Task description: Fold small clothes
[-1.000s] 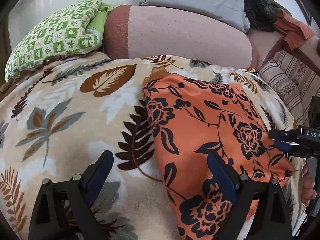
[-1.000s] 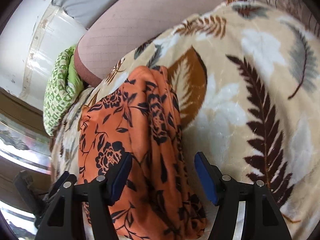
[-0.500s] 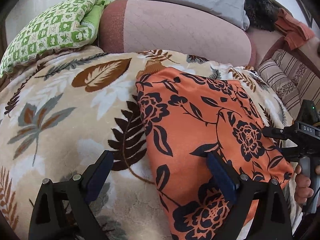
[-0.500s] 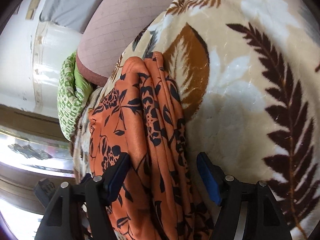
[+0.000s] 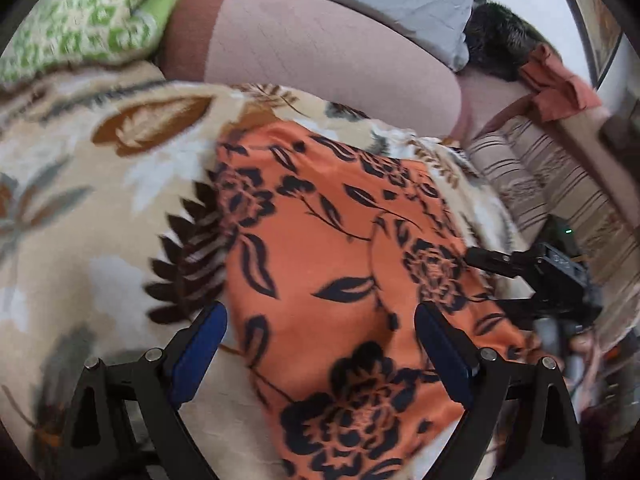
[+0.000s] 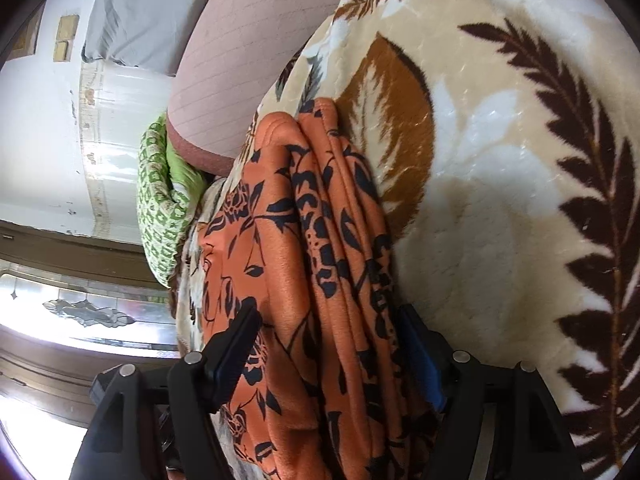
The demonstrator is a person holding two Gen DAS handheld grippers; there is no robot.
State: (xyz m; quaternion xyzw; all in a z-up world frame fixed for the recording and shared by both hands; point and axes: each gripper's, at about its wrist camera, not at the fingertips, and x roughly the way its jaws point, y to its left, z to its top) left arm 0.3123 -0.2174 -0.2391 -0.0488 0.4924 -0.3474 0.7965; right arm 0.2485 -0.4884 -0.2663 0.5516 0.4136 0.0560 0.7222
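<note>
Orange floral garment (image 5: 340,264): folded, lying on leaf-print blanket (image 5: 100,240); bare blanket at 9 o'clock, bolster (image 5: 320,52) at 12. My left gripper (image 5: 320,344): jaws apart, straddling its near-left corner, not pressing. My right gripper (image 6: 332,344): jaws apart, just been opening, layered fold edge between them.
</note>
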